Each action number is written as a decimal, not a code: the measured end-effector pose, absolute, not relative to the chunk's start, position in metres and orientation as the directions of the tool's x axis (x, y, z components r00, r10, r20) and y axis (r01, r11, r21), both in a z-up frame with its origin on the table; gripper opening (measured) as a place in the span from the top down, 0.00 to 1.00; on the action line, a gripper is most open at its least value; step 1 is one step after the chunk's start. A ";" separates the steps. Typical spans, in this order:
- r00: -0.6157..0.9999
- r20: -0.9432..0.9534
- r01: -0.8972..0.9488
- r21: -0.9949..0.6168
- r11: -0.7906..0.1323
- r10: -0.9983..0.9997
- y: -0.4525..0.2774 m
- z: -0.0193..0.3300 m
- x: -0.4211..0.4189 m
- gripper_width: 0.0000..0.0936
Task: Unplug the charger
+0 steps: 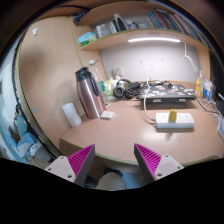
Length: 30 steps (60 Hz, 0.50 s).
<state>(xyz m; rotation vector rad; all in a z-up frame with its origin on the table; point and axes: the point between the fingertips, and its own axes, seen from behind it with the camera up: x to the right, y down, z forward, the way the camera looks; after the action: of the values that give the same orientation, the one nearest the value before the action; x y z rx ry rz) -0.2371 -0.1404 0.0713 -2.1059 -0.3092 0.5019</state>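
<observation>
A white power strip (173, 122) lies on the round wooden table (120, 135), beyond my right finger. A small yellow-topped charger (171, 116) stands plugged into it, with white cables running off behind it. My gripper (114, 162) is open and empty, held at the table's near edge, well short of the strip. Its magenta pads (78, 158) stand wide apart.
A metal thermos flask (89, 94) stands on the table at the left, a white cup (70, 114) beside it. A black device (168, 95) with cables sits at the back. Shelves (125, 22) hang above. A chair seat shows below, between the fingers.
</observation>
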 end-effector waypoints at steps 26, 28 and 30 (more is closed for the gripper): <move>0.906 -0.221 0.016 -0.834 -0.551 0.361 -0.127 0.066 -0.216 0.07; 0.914 -0.214 0.011 -0.836 -0.549 0.344 -0.119 0.064 -0.207 0.07; 0.923 -0.202 0.008 -0.839 -0.544 0.326 -0.111 0.062 -0.195 0.07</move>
<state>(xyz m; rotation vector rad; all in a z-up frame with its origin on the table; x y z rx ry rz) -0.1952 -0.1106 0.0623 -2.1143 -0.2374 0.4170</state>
